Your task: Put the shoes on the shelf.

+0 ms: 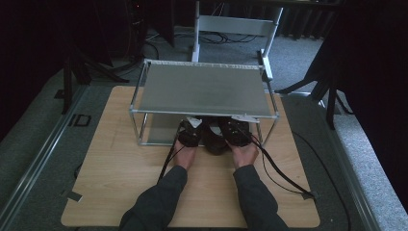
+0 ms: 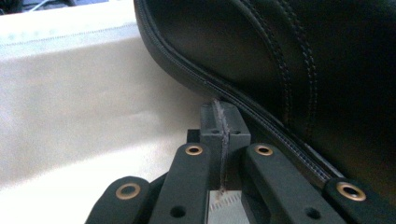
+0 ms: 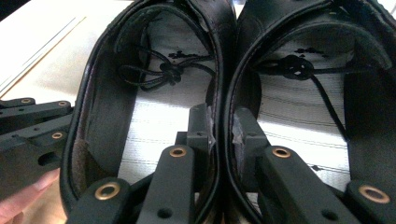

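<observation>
The right hand-held gripper [image 3: 223, 122] pinches the touching inner walls of both shoes [image 3: 223, 56] together. The left hand-held gripper [image 2: 220, 122], jaws fully shut and empty, sits against the left shoe's [image 2: 299, 60] outer side on the desk [image 1: 120, 163].

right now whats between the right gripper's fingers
The touching inner walls of the two black shoes lie pinched between the right gripper fingers, one finger inside each shoe, in the right gripper view.

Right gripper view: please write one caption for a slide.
Right gripper pinches the touching inner walls of two black shoes.
</observation>
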